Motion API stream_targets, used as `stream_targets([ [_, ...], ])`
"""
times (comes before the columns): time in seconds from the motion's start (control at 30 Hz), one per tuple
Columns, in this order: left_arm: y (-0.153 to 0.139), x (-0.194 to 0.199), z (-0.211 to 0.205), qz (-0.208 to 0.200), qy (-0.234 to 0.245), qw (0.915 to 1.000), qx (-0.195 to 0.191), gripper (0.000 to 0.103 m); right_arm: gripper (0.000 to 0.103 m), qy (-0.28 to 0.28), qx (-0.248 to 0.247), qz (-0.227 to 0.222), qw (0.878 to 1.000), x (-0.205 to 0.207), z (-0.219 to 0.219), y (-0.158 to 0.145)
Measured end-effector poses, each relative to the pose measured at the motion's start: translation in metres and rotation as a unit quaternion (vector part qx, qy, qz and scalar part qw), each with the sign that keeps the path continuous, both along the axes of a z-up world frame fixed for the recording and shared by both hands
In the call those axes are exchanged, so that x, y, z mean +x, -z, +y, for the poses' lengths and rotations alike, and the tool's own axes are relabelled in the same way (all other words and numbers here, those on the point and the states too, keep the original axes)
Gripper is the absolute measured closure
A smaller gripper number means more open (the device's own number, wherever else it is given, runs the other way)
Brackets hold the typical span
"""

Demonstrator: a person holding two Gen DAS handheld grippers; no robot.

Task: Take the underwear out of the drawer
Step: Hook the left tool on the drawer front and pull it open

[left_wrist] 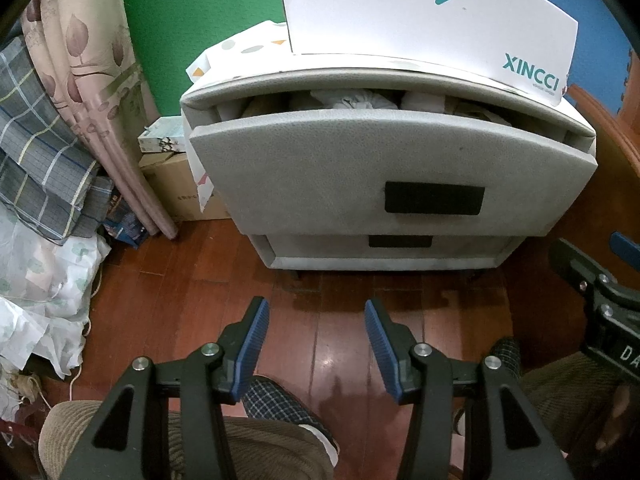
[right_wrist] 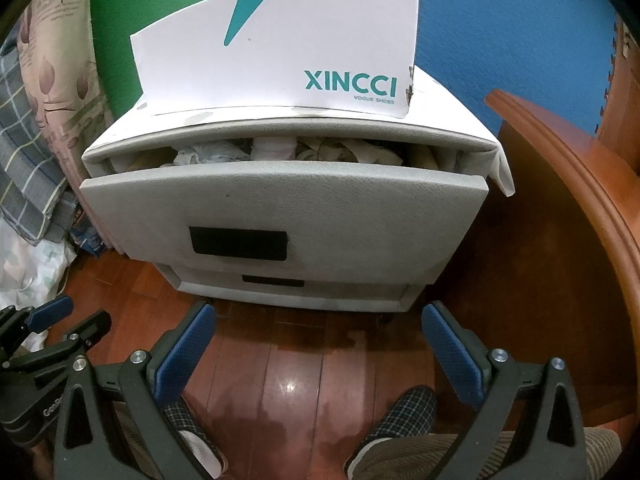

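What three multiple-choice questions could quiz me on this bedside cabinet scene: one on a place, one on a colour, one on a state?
1. Where does the XINCCI shoe box stand?
A. on the floor
B. on top of the cabinet
C. inside the drawer

2. What colour are the gripper pads?
A. red
B. yellow
C. blue

3. How is the top drawer?
A. pulled partly open
B. shut tight
C. lying on the floor

Answers:
1 B, the box rests on the cabinet's top.
2 C, the ribbed pads are blue.
3 A, a gap above the drawer front shows crumpled clothes inside.
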State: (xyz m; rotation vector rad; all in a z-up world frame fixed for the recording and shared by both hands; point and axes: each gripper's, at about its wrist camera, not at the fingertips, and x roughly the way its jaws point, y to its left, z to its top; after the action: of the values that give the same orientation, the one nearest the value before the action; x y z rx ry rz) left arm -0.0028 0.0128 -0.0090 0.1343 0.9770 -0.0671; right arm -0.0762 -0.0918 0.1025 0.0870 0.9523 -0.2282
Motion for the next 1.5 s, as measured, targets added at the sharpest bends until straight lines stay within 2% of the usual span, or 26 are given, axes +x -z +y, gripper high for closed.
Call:
stream_targets([
  [0.17,-0.006,-0.001,0.004,0.008,0.006,0.9996,-0.025,0.052,0.001,0.004,0.003,0.002,1.0,0.001,-0.004,0.002],
  [0.37,-0.021,0.009,0.012,0.037,0.017,0.9938,-0.103,0.052,0.001,0.025,0.011,-0.002,1.0,0.0,-0.014,-0.001],
  [0.5,-0.033,0.031,0.031,0.049,-0.014,0.9859,-0.159,0.052,0.001,0.045,0.017,-0.003,0.999,0.001,-0.022,-0.002],
  [0.63,-0.049,0.063,0.06,0.05,-0.069,0.9723,-0.218,0.052,0.001,0.061,0.018,0.001,0.998,0.001,-0.029,-0.001],
  [0.73,-0.06,0.085,0.075,0.048,-0.094,0.9642,-0.243,0.052,0.001,0.061,0.025,0.008,0.998,0.002,-0.03,0.002],
  [0.83,-0.065,0.106,0.082,0.049,-0.114,0.9579,-0.259,0.051,0.001,0.06,0.025,0.014,0.998,0.002,-0.03,0.005],
  [1.0,-0.053,0.133,0.087,0.071,-0.136,0.9513,-0.267,0.05,0.001,0.063,0.022,0.018,0.998,0.003,-0.031,0.007],
  [1.2,-0.04,0.155,0.087,0.084,-0.142,0.9545,-0.248,0.049,0.001,0.078,0.02,0.026,0.996,0.004,-0.037,0.011],
  [1.33,-0.028,0.164,0.086,0.097,-0.146,0.9525,-0.249,0.038,0.001,0.078,0.026,0.035,0.996,0.006,-0.039,0.015],
  [1.5,-0.015,0.169,0.089,0.097,-0.175,0.9435,-0.264,0.028,0.001,0.076,0.029,0.035,0.996,0.006,-0.037,0.016],
])
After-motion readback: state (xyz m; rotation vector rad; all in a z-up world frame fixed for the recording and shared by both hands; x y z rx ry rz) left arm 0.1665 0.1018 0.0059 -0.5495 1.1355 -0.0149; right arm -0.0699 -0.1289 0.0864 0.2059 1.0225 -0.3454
